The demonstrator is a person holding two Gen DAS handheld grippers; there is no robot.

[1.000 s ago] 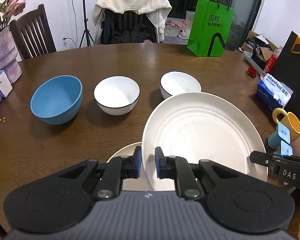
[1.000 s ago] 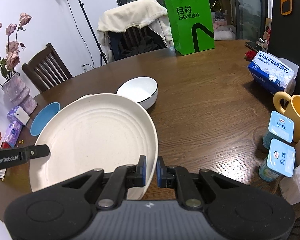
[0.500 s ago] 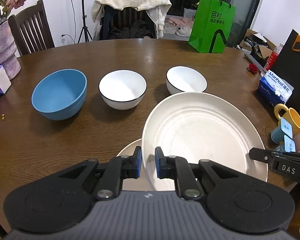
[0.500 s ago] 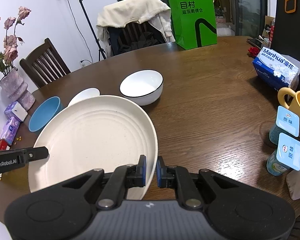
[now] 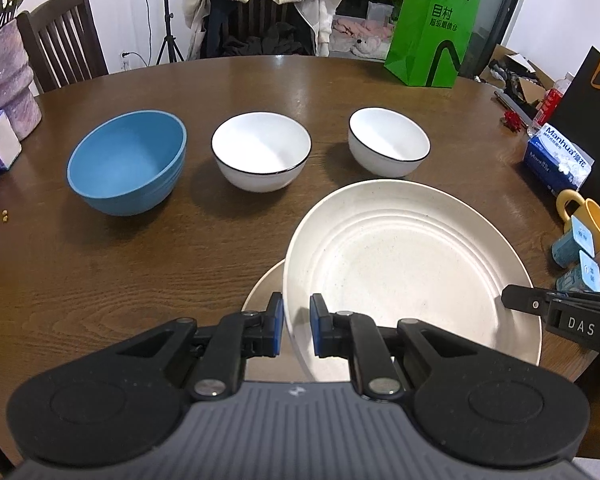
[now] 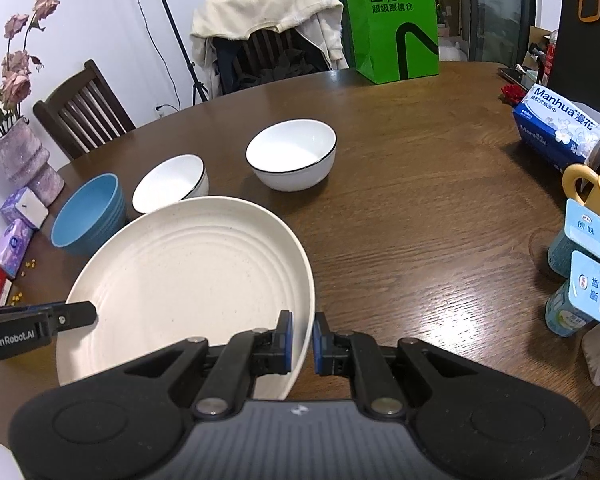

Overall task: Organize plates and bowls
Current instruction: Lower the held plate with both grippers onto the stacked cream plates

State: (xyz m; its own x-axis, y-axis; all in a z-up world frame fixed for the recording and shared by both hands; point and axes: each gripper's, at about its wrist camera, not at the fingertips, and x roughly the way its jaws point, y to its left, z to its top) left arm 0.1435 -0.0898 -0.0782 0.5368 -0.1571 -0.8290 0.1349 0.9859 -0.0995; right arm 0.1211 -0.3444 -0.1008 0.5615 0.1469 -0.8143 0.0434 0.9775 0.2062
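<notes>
— Since a second ago both bowls and the far chair sit higher in my views; what shifted?

— Both my hands have carried the large cream ridged plate (image 5: 404,264) forward and a little down over the round brown wooden desk (image 5: 260,76). My left gripper (image 5: 296,330) has its fingers (image 5: 275,328) clamped on the plate's left rim, and my right gripper (image 6: 302,338) is clamped on the opposite rim.

— Which step is this?

— I judge it the stacking step: a second cream plate (image 5: 262,292) lies flat on the desk just beneath, partly hidden. Next I should level the held plate, centre it over that one and lower it before letting go.

— How does the plate lie?

— Face up, hanging between my grippers, its far edge tipped slightly up; being round, it has no long axis. The blue bowl (image 5: 128,162) and two white black-rimmed bowls (image 5: 262,152) (image 5: 388,142) stand in a row beyond, untouched.
</notes>
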